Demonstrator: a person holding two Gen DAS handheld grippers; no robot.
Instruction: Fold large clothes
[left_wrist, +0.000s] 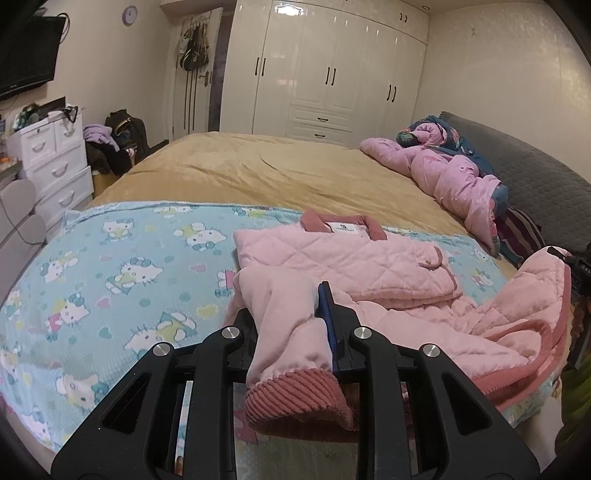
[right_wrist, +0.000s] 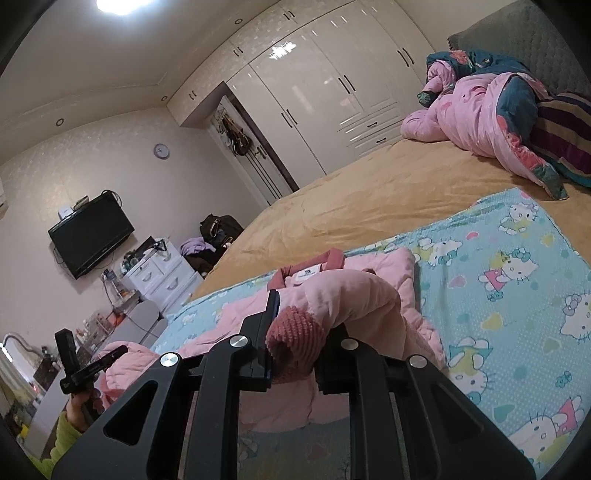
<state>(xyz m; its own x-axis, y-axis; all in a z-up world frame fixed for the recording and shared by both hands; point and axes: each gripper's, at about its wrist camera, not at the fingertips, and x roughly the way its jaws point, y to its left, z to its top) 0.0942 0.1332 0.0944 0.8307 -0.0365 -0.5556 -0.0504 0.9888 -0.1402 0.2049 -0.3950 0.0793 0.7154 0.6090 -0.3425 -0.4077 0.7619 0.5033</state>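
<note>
While sleeve hides left gripper (left_wrist: 288, 317) far finger, both jaws clamp pink jacket (left_wrist: 354, 258) cuffs; right gripper (right_wrist: 303, 325) likewise

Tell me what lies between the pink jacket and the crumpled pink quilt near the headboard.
Only bedding: a strip of the Hello Kitty blanket, then bare tan bedspread between jacket and quilt, clearest in the left wrist view.

I see warm, fairly dim indoor light from a ceiling lamp (right_wrist: 112, 5) that blows out white at the top of my right view and glares off the glossy wardrobe doors (left_wrist: 325, 70). Both fisheye views bend hard at the edges with black corners, and the picture is soft and slightly grainy.
</note>
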